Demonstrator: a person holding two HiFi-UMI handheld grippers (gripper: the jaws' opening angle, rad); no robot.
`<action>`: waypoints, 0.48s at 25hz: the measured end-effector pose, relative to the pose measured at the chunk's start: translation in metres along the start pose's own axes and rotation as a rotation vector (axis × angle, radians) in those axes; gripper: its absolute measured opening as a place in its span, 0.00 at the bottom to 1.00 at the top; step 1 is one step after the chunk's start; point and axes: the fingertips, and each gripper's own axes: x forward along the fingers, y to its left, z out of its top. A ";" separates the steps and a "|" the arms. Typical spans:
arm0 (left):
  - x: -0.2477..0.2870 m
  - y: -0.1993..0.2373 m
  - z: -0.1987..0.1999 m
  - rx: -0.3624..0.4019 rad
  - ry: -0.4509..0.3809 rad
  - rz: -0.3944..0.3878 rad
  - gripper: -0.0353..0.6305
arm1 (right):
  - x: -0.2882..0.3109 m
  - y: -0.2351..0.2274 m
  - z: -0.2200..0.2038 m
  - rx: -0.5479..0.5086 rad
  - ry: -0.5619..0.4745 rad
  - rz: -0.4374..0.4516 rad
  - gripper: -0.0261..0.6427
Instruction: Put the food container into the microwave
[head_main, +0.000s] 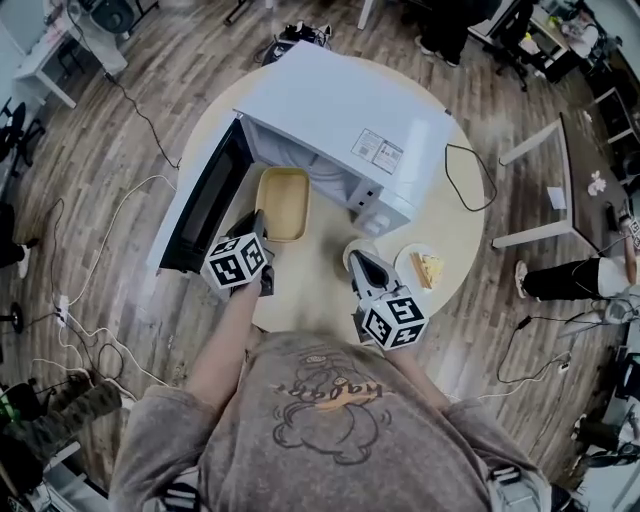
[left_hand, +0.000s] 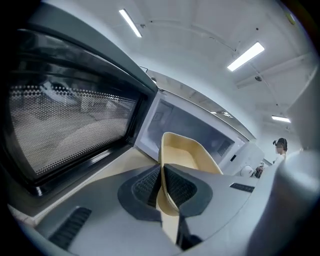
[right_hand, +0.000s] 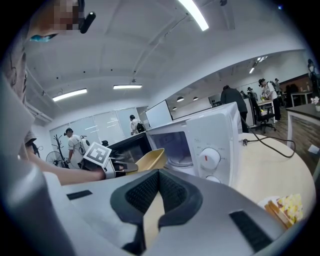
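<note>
An empty yellow food container (head_main: 283, 203) hangs at the mouth of the white microwave (head_main: 340, 120), whose door (head_main: 205, 200) stands open to the left. My left gripper (head_main: 262, 226) is shut on the container's near left rim. In the left gripper view the pads (left_hand: 150, 186) pinch the rim of the container (left_hand: 182, 152), with the cavity (left_hand: 190, 125) just beyond. The right gripper view shows the container (right_hand: 150, 160) lifted and tilted before the opening. My right gripper (head_main: 358, 262) hovers over the table right of it, shut (right_hand: 156, 182) on nothing.
A white plate with a piece of food (head_main: 425, 268) lies on the round table (head_main: 320, 290) by the right gripper. A black cable (head_main: 470, 175) loops right of the microwave. The dark mesh door (left_hand: 70, 125) stands close on the left. People and desks are farther off.
</note>
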 end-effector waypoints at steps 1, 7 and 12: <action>0.004 0.000 0.001 0.004 0.004 -0.002 0.11 | 0.000 -0.001 0.000 0.003 0.000 -0.004 0.04; 0.031 -0.006 0.008 0.042 0.029 -0.023 0.11 | 0.002 -0.002 -0.001 0.011 -0.002 -0.024 0.04; 0.053 -0.010 0.016 0.060 0.046 -0.039 0.11 | 0.003 -0.006 0.000 0.025 -0.008 -0.052 0.04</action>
